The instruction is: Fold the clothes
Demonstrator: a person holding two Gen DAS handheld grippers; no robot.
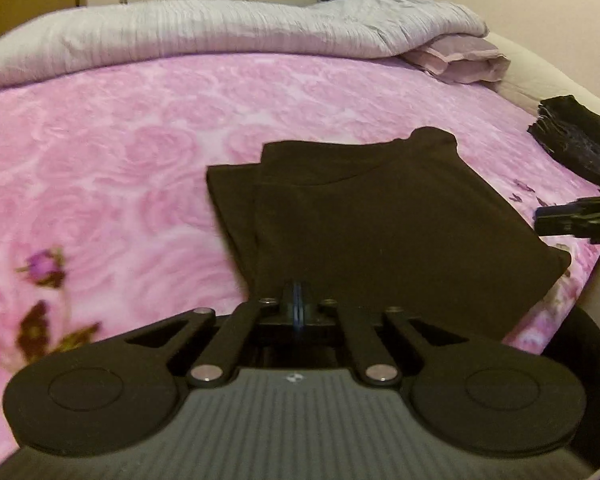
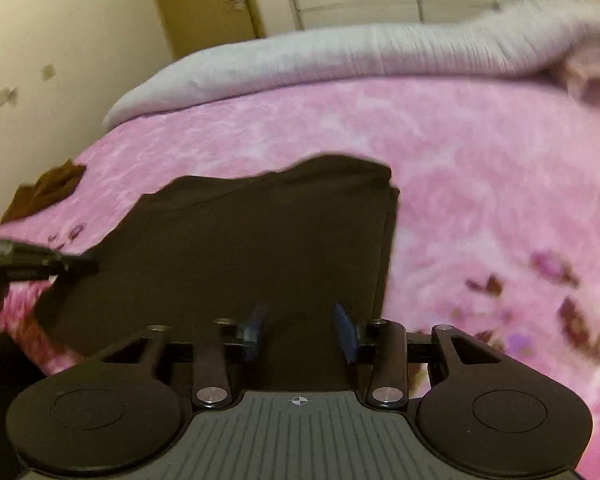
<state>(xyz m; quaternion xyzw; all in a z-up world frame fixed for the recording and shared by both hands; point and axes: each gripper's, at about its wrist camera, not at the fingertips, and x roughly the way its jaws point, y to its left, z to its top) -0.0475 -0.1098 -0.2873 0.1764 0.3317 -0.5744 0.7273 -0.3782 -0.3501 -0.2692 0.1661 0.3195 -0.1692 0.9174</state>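
Observation:
A dark brown folded garment [image 1: 380,220] lies on the pink floral bedspread [image 1: 120,160]. My left gripper [image 1: 298,300] is shut on the garment's near edge, its blue pads pressed together. In the right wrist view the same garment [image 2: 260,240] lies just ahead of my right gripper [image 2: 300,332], which is open, its blue pads [image 2: 346,334] apart over the garment's near edge and holding nothing. The right gripper shows at the right edge of the left wrist view [image 1: 580,220]; the left gripper shows at the left edge of the right wrist view [image 2: 40,266].
A grey quilt [image 1: 220,36] and a mauve pillow [image 1: 460,60] lie at the far side of the bed. A stack of black folded clothes [image 1: 576,148] sits at the right edge. A crumpled brown cloth [image 2: 44,194] lies at the bed's left edge. Cupboards stand behind.

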